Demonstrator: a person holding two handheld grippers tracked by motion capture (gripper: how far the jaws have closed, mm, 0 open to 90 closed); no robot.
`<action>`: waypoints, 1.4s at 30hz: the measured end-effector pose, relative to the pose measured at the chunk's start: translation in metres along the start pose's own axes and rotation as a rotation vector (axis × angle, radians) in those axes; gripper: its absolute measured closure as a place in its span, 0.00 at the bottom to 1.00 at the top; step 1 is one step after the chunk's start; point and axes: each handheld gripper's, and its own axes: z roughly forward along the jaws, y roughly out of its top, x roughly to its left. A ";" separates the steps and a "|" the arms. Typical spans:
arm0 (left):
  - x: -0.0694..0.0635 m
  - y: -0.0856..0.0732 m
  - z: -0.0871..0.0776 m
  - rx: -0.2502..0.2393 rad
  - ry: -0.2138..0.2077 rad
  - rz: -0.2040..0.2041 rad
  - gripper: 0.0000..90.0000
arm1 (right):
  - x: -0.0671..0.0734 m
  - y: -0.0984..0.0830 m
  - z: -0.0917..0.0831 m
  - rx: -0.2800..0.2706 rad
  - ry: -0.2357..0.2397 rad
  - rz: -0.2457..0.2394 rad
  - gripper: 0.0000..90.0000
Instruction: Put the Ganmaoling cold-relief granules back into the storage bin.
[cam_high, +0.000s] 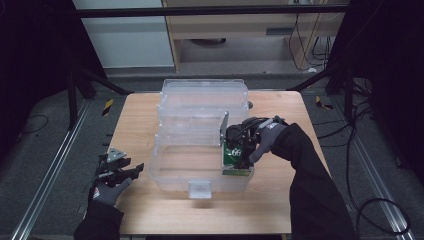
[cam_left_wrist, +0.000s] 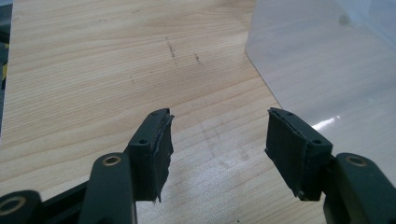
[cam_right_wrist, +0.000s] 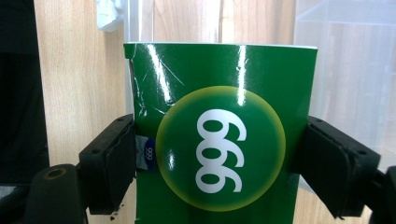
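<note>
A green carton (cam_high: 234, 159) with a yellow-rimmed circle and white numerals hangs at the front right corner of a clear plastic bin (cam_high: 165, 175). My right gripper (cam_high: 241, 142) is shut on it. In the right gripper view both pads press on the sides of the carton (cam_right_wrist: 219, 70), so that gripper (cam_right_wrist: 219, 158) is closed on it, with the clear bin wall (cam_right_wrist: 345, 56) behind. My left gripper (cam_high: 135, 171) rests low at the table's left edge, beside the bin. Its jaws stand wide apart over bare wood in the left gripper view (cam_left_wrist: 218, 133), with nothing between them.
The bin's hinged lid (cam_high: 205, 97) lies open toward the far side of the wooden table (cam_high: 280, 200). A clear latch (cam_high: 200, 190) juts from the bin's front wall. The bin's corner (cam_left_wrist: 327, 70) sits just right of the left jaws. Black frame rails surround the table.
</note>
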 end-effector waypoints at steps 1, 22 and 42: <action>0.000 0.000 0.000 0.000 -0.001 0.000 0.44 | 0.000 0.000 -0.001 -0.002 -0.001 0.002 0.21; 0.000 0.000 0.001 -0.001 -0.001 0.000 0.44 | 0.004 0.003 0.007 0.047 0.011 -0.042 0.21; -0.001 -0.001 0.001 0.005 -0.002 0.001 0.44 | 0.004 0.003 0.035 0.067 0.022 -0.007 0.20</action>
